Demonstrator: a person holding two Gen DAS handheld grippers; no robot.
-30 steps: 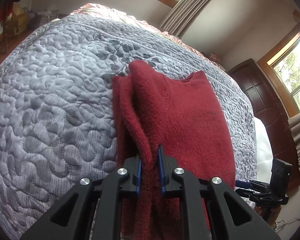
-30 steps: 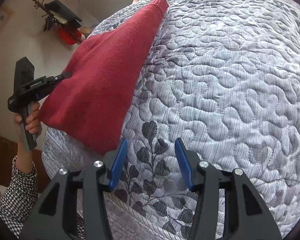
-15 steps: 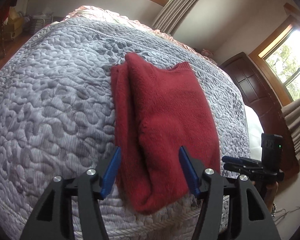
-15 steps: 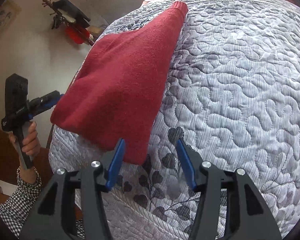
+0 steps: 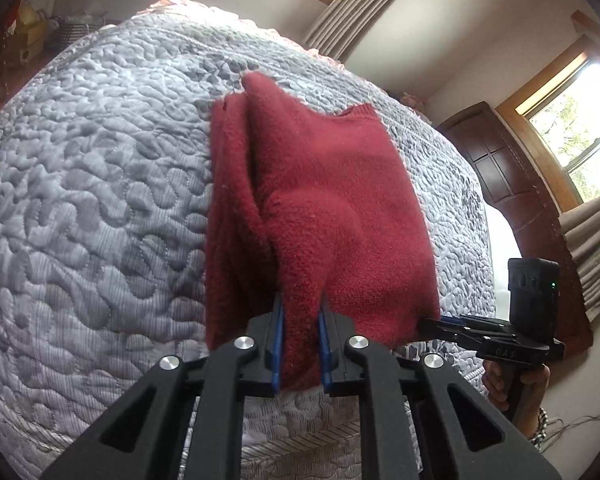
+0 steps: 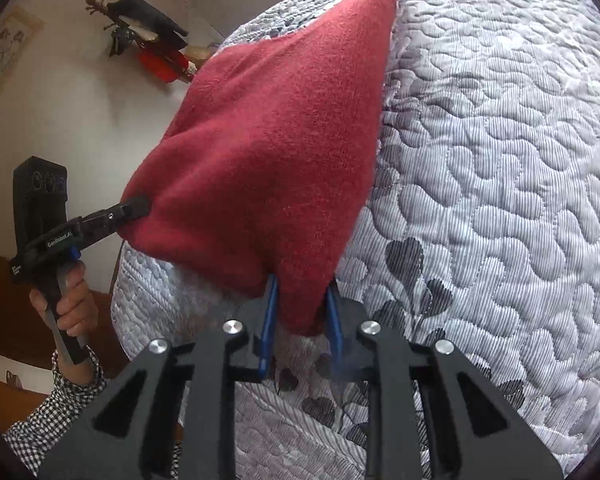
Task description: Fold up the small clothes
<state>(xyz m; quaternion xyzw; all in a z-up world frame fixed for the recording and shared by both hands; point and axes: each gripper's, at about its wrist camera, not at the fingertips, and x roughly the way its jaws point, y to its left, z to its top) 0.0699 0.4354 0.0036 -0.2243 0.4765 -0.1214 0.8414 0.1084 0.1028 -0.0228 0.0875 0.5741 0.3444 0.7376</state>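
A red knit sweater (image 5: 332, 200) lies folded lengthwise on a grey quilted bed (image 5: 100, 200). My left gripper (image 5: 300, 320) is shut on the sweater's near edge, which is bunched and raised between the blue pads. In the same view my right gripper (image 5: 432, 322) pinches the near right corner. The right wrist view has my right gripper (image 6: 300, 312) shut on a lifted corner of the sweater (image 6: 284, 140). There my left gripper (image 6: 134, 208) clamps the other near corner. The near end hangs above the quilt (image 6: 500, 200), while the far end rests on it.
A dark wooden door (image 5: 512, 168), curtains and a window stand beyond the bed's right side. A basket (image 5: 76, 32) sits at the far left. A coat rack (image 6: 140, 28) stands by the wall. A person's hand (image 6: 68, 296) with a checked sleeve holds the left gripper.
Half a second ago both grippers stood open near the sweater's near edge. Both have since shut on its near corners and lifted that end off the quilt.
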